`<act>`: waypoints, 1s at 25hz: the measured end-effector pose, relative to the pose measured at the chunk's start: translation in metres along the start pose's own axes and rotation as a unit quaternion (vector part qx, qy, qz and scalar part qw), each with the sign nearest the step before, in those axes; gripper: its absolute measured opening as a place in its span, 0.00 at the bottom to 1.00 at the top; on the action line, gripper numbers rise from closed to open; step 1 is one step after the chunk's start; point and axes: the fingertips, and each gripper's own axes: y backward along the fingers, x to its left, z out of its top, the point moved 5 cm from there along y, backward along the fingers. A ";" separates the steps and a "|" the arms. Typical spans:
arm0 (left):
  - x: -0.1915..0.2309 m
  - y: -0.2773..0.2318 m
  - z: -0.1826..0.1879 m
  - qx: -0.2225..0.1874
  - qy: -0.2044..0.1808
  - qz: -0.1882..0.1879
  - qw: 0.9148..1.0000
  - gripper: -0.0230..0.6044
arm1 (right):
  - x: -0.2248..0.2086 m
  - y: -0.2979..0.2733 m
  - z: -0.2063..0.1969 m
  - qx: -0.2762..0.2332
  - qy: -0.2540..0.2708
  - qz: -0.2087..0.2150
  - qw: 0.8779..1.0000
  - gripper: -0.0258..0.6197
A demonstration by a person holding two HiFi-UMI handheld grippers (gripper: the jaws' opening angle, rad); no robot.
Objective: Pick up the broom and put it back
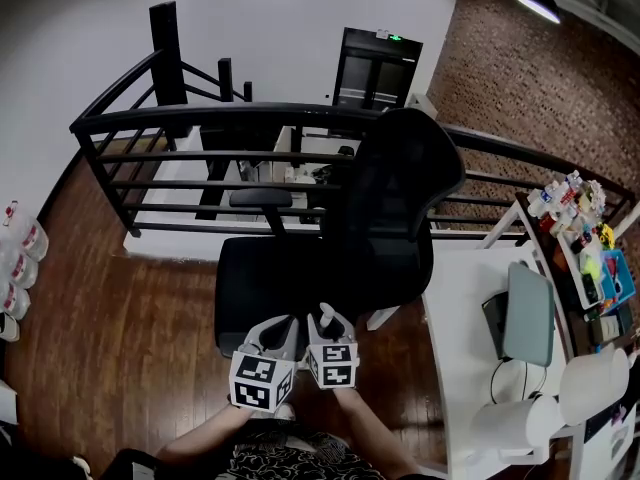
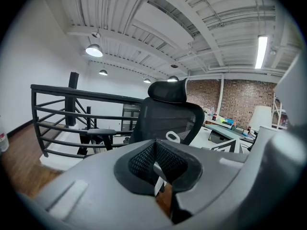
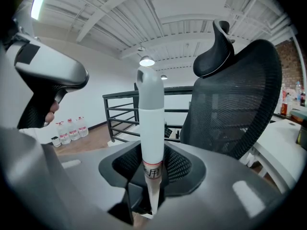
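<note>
I stand behind a black mesh office chair (image 1: 390, 218) with both grippers held close together, low in the head view. My right gripper (image 1: 330, 320) is shut on the broom's white handle (image 3: 151, 119), which stands upright between its pads; the rounded handle top (image 1: 323, 314) pokes up in front of the marker cube. The broom's head is hidden below. In the right gripper view the handle runs down through the right gripper (image 3: 150, 195). My left gripper (image 1: 276, 334) is just left of it, its pads (image 2: 139, 164) together with nothing between them.
A black railing (image 1: 200, 128) runs behind the chair along a stairwell edge. A white desk (image 1: 460, 298) with a monitor (image 1: 528, 313) stands at the right, with paper rolls (image 1: 590, 383) near its front. Water bottles (image 3: 69, 128) stand by the left wall on the wooden floor.
</note>
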 end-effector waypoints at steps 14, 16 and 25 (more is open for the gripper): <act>-0.010 0.000 -0.004 0.001 0.002 -0.001 1.000 0.05 | -0.002 0.016 0.000 -0.008 -0.005 0.009 1.000 0.36; -0.012 0.003 -0.004 -0.002 0.004 0.001 1.000 0.05 | 0.000 0.021 0.000 -0.010 -0.002 0.011 1.000 0.36; -0.031 0.026 -0.014 -0.008 0.017 0.015 1.000 0.05 | 0.006 0.069 0.006 -0.033 0.001 0.018 0.999 0.36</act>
